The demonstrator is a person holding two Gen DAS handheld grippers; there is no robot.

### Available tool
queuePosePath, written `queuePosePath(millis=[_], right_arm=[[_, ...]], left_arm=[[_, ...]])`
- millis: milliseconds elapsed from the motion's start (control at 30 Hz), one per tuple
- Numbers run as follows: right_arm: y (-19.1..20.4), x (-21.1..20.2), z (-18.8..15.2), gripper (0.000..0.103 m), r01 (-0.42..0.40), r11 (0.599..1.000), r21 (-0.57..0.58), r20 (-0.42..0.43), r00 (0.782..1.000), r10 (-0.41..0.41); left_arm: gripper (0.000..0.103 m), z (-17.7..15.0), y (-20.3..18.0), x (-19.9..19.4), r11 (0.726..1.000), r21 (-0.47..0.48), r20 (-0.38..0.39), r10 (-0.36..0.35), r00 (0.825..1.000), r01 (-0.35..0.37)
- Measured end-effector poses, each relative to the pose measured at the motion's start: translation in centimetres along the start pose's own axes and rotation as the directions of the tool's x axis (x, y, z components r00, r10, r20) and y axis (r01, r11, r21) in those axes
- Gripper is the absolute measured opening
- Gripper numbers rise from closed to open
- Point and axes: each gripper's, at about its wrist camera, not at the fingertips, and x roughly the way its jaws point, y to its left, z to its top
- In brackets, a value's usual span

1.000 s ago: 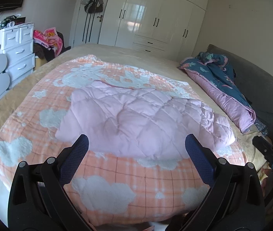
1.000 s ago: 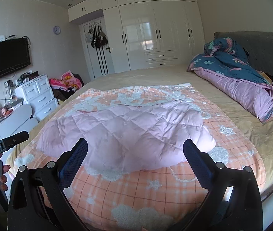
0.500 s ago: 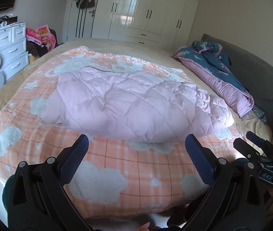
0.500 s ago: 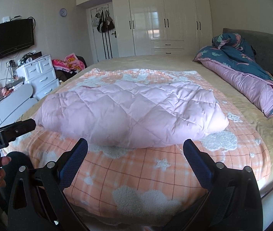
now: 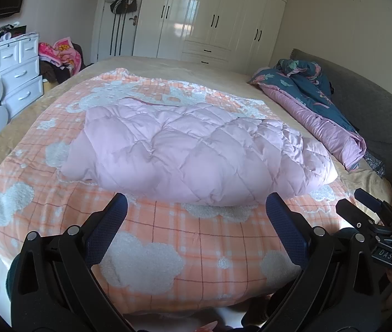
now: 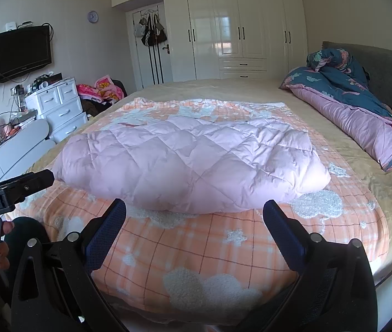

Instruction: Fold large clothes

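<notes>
The left gripper [image 6: 13, 193] reads "GenRobot.AI" on its side. The right gripper [image 5: 384, 232] shows "DAS". Nothing else is legible.

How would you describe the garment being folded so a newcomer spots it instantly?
Start at the large bed, then the orange checked blanket with white clouds. On it lies the pale pink quilted jacket, puffy and plain, unlike the dark blue floral duvet bundled by the headboard.

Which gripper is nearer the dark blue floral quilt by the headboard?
Right. The right gripper sits toward the bed side where the blue quilt lies; the left gripper is farther left. Both hang open, short of the pink jacket.
</notes>
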Motion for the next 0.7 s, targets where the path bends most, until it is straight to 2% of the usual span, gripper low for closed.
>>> queuePosePath(millis=[700], right_arm=[[-0.14, -0.22, 0.09, 0.099, 0.002, 1.0, 0.005, 0.0, 1.0, -0.002]], left_arm=[[0.094, 0.02, 0.34, -0.45, 1.0, -0.004, -0.006, 0.003, 1.0, -0.003]])
